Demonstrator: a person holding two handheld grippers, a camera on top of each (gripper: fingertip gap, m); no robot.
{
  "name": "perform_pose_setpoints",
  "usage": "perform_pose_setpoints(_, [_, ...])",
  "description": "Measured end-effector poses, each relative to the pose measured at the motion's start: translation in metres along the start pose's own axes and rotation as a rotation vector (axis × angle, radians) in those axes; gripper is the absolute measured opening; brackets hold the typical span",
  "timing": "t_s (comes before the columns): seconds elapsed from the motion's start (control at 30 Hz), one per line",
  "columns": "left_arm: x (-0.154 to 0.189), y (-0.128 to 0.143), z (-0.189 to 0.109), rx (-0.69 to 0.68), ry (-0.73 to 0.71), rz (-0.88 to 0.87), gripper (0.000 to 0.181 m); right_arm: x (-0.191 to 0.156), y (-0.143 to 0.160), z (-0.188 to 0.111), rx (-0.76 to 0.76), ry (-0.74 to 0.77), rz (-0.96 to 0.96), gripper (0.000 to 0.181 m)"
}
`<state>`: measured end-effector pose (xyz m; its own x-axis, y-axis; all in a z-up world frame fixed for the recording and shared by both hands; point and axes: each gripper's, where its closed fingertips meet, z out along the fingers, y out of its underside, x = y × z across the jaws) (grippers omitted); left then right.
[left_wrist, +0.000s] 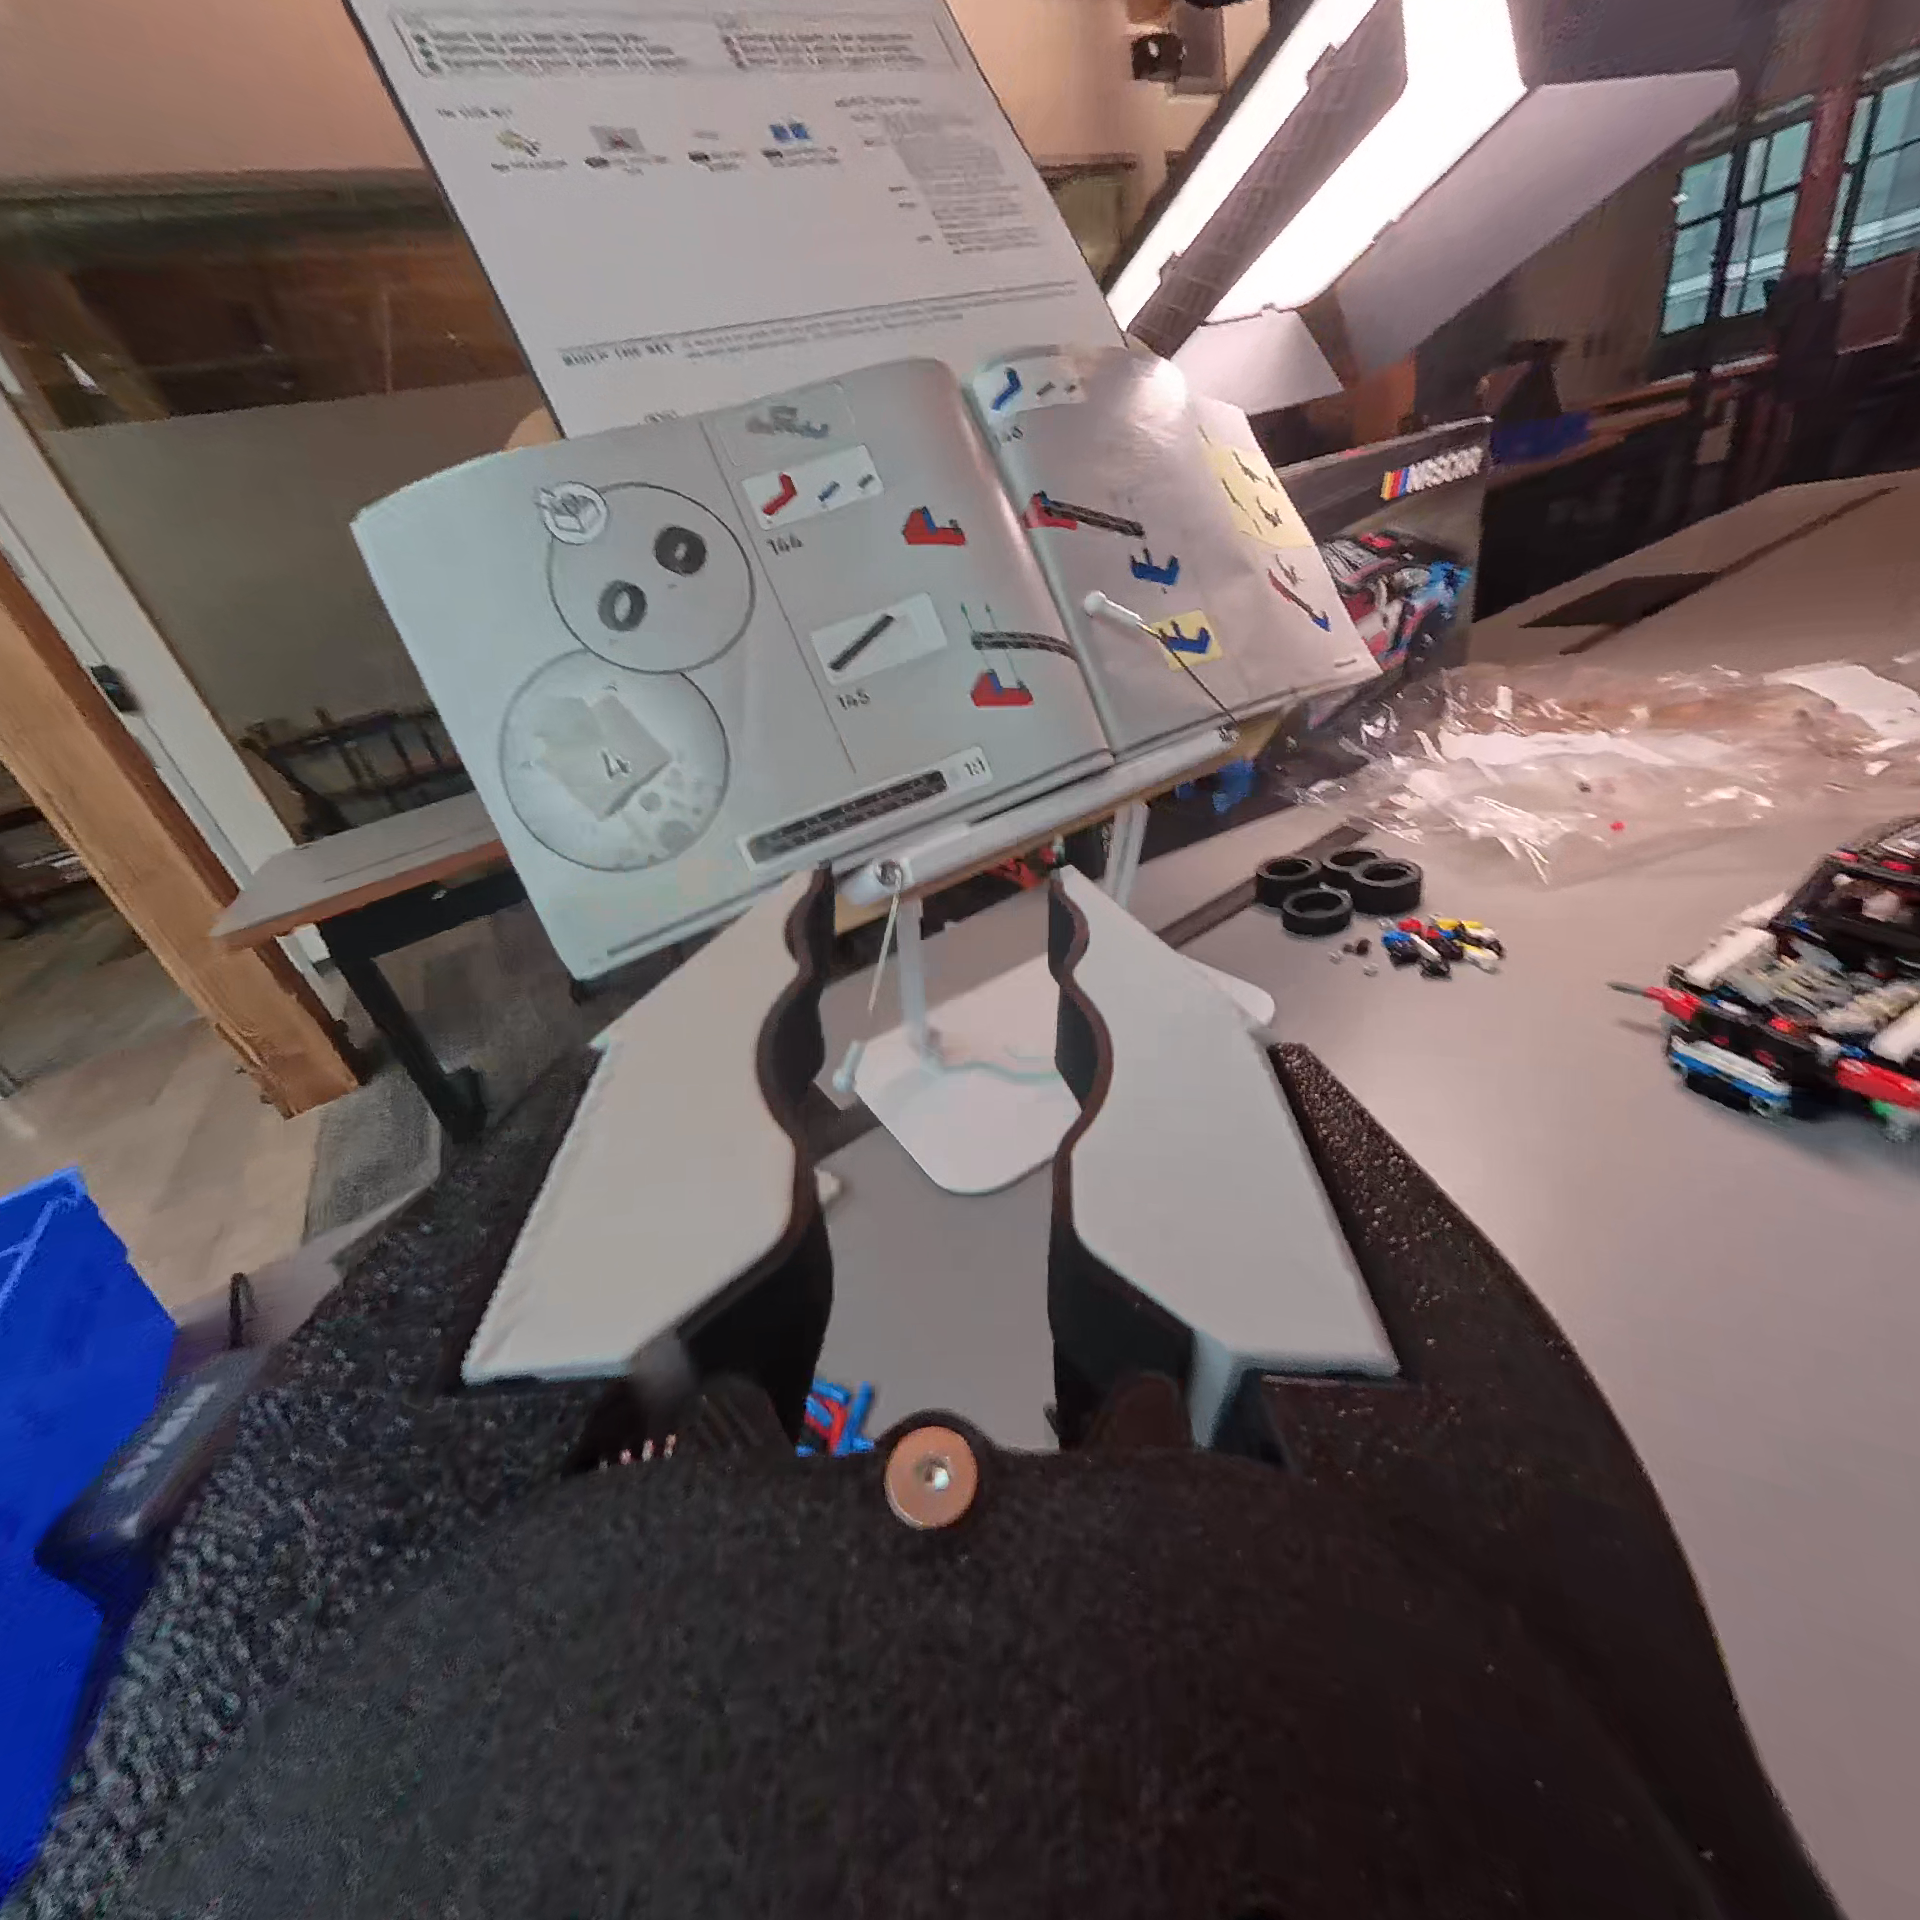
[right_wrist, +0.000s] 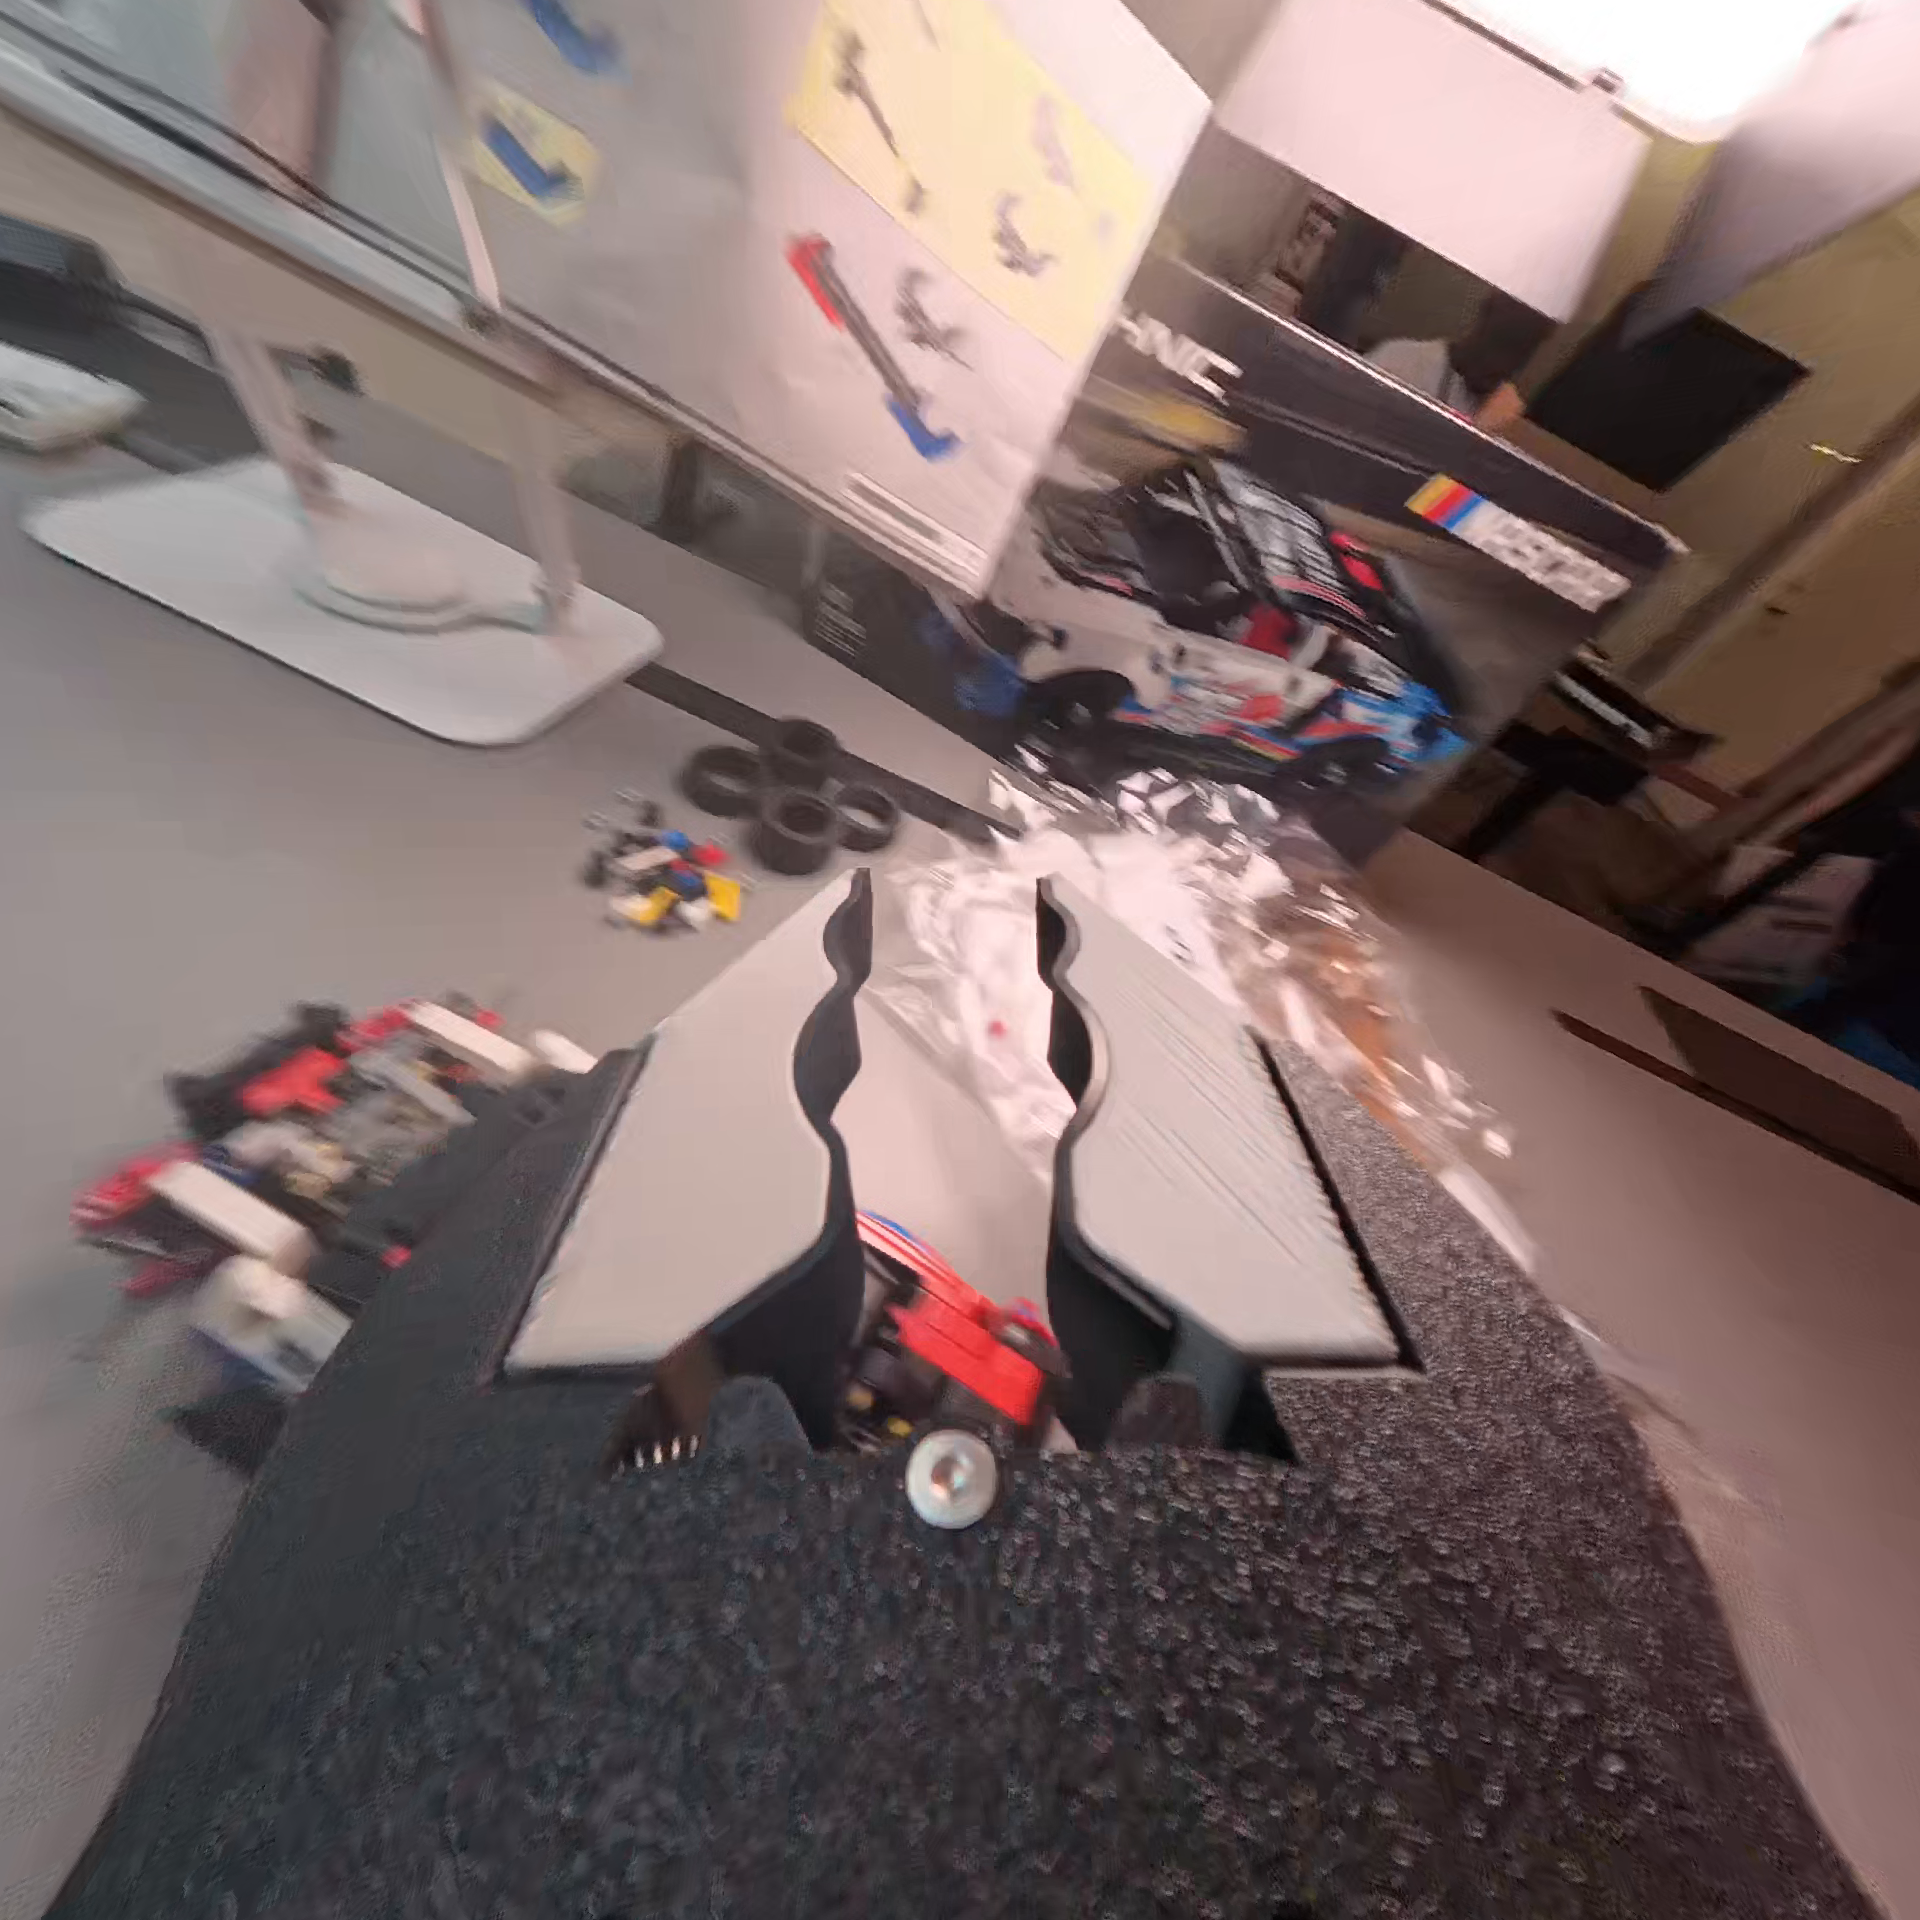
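the left hand-held gripper (left_wrist: 940, 894) hangs above the desk (left_wrist: 1558, 1299) with its jaws parted and nothing between them, aimed at the instruction booklet (left_wrist: 727, 644); the booklet sits propped on a white stand (left_wrist: 966, 1122), likely so its pages face the builder; at 3 o'clock lie black tyres (left_wrist: 1338, 883), a heap of small coloured pieces (left_wrist: 1439, 940) and a part-built model car (left_wrist: 1808, 997); the right hand-held gripper (right_wrist: 951, 894) is likewise parted and empty, over the model car (right_wrist: 956, 1340), pointing at crumpled plastic bags (right_wrist: 1143, 914) at 12 o'clock; the set's box (right_wrist: 1299, 582) stands behind.
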<state>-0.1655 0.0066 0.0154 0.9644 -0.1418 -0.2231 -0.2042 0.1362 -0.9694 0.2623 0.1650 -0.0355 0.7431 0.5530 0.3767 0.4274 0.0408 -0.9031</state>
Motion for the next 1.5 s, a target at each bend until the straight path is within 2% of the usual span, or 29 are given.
perform_pose_setpoints(0.1, [0.023,0.02,-0.033,-0.073,0.059,0.002,0.04,0.079,0.058,-0.006,-0.216,0.146,-0.14,0.027])
perform_pose_setpoints(0.17, [0.036,0.035,-0.051,-0.125,0.084,-0.003,0.041,0.115,0.095,-0.008,-0.369,0.163,-0.172,0.031])
perform_pose_setpoints(0.2, [0.041,0.042,-0.058,-0.148,0.091,-0.01,0.042,0.121,0.107,-0.006,-0.416,0.118,-0.196,0.042])
perform_pose_setpoints(0.27, [0.05,0.053,-0.067,-0.176,0.099,-0.027,0.042,0.11,0.14,-0.007,-0.567,-0.057,-0.276,0.057])
perform_pose_setpoints(0.3, [0.054,0.057,-0.069,-0.182,0.101,-0.036,0.042,0.104,0.157,-0.009,-0.659,-0.122,-0.335,0.049])
perform_pose_setpoints(0.37, [0.058,0.064,-0.069,-0.184,0.1,-0.05,0.041,0.107,0.177,-0.009,-0.772,-0.13,-0.514,0.033])
perform_pose_setpoints(0.43, [0.061,0.07,-0.066,-0.191,0.111,-0.072,0.042,0.12,0.188,-0.004,-0.837,-0.077,-0.656,0.017])
perform_pose_setpoints(0.5, [0.066,0.074,-0.063,-0.205,0.138,-0.093,0.042,0.128,0.189,-0.003,-0.84,-0.052,-0.742,0.0])
perform_pose_setpoints(0.6, [0.074,0.078,-0.062,-0.223,0.171,-0.092,0.042,0.143,0.167,-0.008,-0.744,0.097,-0.756,0.0])
perform_pose_setpoints(0.73, [0.093,0.091,-0.059,-0.256,0.232,-0.099,0.043,0.146,0.129,-0.026,-0.575,0.308,-0.929,0.0])
perform_pose_setpoints(0.83, [0.113,0.088,-0.051,-0.253,0.312,-0.134,0.044,0.115,0.091,-0.035,-0.427,0.39,-1.083,0.0])
perform_pose_setpoints(0.9, [0.131,0.077,-0.043,-0.228,0.403,-0.223,0.048,0.071,0.067,-0.034,-0.29,0.354,-1.172,0.0])
perform_pose_setpoints(1.07, [0.174,0.03,-0.008,-0.168,0.676,-0.668,0.071,-0.048,0.009,-0.022,0.008,0.209,-1.272,0.0])
perform_pose_setpoints(1.17, [0.187,0.022,0.014,-0.186,0.761,-0.89,0.08,-0.124,-0.019,-0.021,0.183,0.095,-1.324,0.0])
perform_pose_setpoints(1.23, [0.193,0.024,0.021,-0.214,0.804,-0.974,0.082,-0.171,-0.03,-0.024,0.285,0.018,-1.349,0.0])
perform_pose_setpoints(1.3, [0.191,0.025,0.017,-0.215,0.83,-1.003,0.063,-0.211,-0.037,-0.029,0.379,-0.05,-1.361,0.0])
perform_pose_setpoints(1.37, [0.182,0.03,0.008,-0.207,0.818,-1.001,0.022,-0.239,-0.037,-0.034,0.445,-0.102,-1.361,0.0])
perform_pose_setpoints(1.4, [0.175,0.035,0.003,-0.206,0.795,-0.984,0.009,-0.249,-0.036,-0.034,0.463,-0.12,-1.352,0.0])
perform_pose_setpoints(1.43, [0.17,0.042,-0.004,-0.22,0.777,-0.957,0.0,-0.256,-0.035,-0.034,0.479,-0.136,-1.337,0.0])
perform_pose_setpoints(1.5, [0.16,0.057,-0.019,-0.262,0.751,-0.902,0.0,-0.27,-0.029,-0.035,0.498,-0.187,-1.282,0.003])
